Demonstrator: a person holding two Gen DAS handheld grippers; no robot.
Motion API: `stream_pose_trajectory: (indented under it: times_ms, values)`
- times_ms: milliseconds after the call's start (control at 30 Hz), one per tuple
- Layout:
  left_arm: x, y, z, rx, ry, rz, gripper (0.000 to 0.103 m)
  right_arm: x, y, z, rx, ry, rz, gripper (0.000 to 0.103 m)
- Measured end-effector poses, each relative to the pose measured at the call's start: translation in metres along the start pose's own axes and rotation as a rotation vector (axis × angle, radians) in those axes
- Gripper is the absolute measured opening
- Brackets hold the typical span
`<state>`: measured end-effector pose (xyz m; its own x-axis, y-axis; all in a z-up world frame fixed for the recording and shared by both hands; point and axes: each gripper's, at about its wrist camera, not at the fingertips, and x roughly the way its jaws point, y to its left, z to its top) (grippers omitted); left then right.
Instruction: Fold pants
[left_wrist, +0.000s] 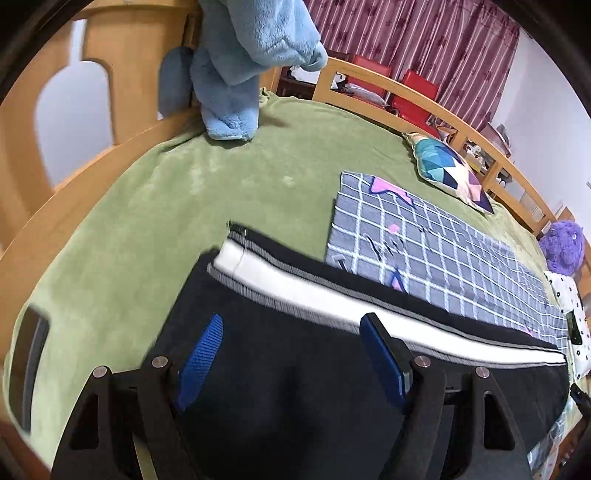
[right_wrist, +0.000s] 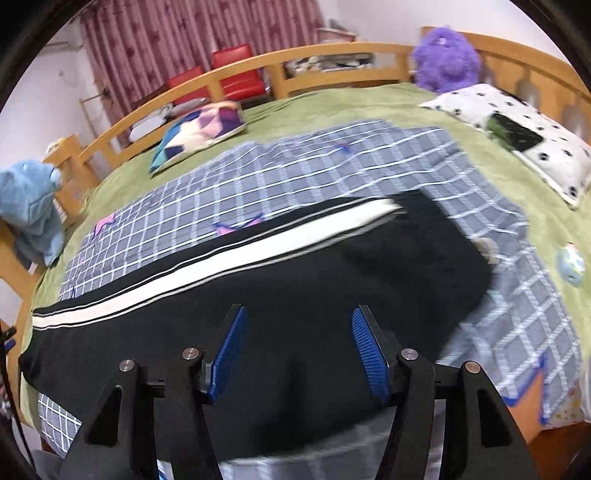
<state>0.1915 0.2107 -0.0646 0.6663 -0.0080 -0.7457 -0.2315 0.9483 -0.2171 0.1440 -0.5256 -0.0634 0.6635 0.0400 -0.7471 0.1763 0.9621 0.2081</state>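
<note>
both grippers, left gripper (left_wrist: 291, 354) and right gripper (right_wrist: 297, 350), hang spread-fingered and empty over the black pants (right_wrist: 295, 280); next, i reckon, comes pinching an edge.

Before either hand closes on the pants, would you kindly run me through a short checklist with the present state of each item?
1. Left tongs open: ok, pads spread wide above the black pants.
2. Right tongs open: ok, nothing between the pads.
3. Pants lying flat: ok mostly; the white stripe runs straight, but the far end is blurred.
4. Fabric already gripped: not ok, neither tongs holds cloth yet.
5. Room to fold: ok on the green blanket; the checked blanket lies partly under the pants.
6. Pants edge below the tongs: cannot tell, hidden by the gripper bodies.
</note>
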Motion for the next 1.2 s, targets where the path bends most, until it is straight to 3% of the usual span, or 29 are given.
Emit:
stream_pose_trajectory:
  times_ms: [100, 200, 333, 367, 400, 433, 500, 667, 767, 867, 933, 1000, 1100, 1200]
  values:
    - [0.030, 0.005, 0.022, 0.049, -0.011, 0.030, 0.071, 0.013, 0.026, -0.001, -0.003, -0.013, 0.017, 0.059]
    - [0.060, 0.018, 0.043, 0.034, -0.010, 0.053, 0.069, 0.025, 0.040, -0.001, 0.002, -0.033, 0.027, 0.059]
    - [0.112, 0.031, 0.055, 0.003, 0.104, 0.044, 0.067, 0.040, 0.047, -0.004, 0.040, -0.019, 0.032, 0.059]
    - [0.117, 0.031, 0.053, 0.004, 0.098, 0.040, 0.053, 0.044, 0.047, -0.004, 0.050, -0.012, 0.030, 0.059]
    - [0.119, 0.030, 0.052, 0.019, 0.087, 0.056, 0.031, 0.048, 0.048, -0.006, 0.062, -0.001, 0.025, 0.059]
    - [0.121, 0.027, 0.049, 0.050, 0.086, 0.091, 0.029, 0.051, 0.049, -0.006, 0.066, 0.006, 0.023, 0.059]
    - [0.111, 0.027, 0.047, 0.091, 0.085, 0.050, 0.020, 0.055, 0.050, -0.007, 0.068, 0.018, 0.019, 0.059]
    - [0.055, 0.056, 0.053, 0.019, -0.051, -0.052, 0.020, 0.051, 0.062, -0.008, 0.038, -0.004, 0.021, 0.058]
    - [0.083, 0.059, 0.051, 0.028, 0.020, 0.003, 0.021, 0.058, 0.074, -0.003, -0.004, -0.005, 0.031, 0.058]
    - [0.110, 0.064, 0.050, -0.029, 0.100, 0.031, 0.028, 0.076, 0.091, 0.011, -0.045, 0.008, 0.052, 0.058]
    - [0.107, 0.062, 0.051, -0.047, 0.090, 0.043, 0.033, 0.084, 0.102, 0.021, -0.084, 0.000, 0.058, 0.058]
    - [0.100, 0.056, 0.049, -0.021, 0.080, 0.096, 0.048, 0.097, 0.116, 0.033, -0.152, -0.002, 0.051, 0.059]
    - [0.087, 0.052, 0.044, 0.045, 0.050, 0.139, 0.049, 0.119, 0.134, 0.045, -0.264, 0.029, 0.076, 0.063]
    - [0.077, 0.054, 0.039, 0.052, 0.051, 0.109, 0.049, 0.150, 0.153, 0.051, -0.418, 0.103, 0.104, 0.066]
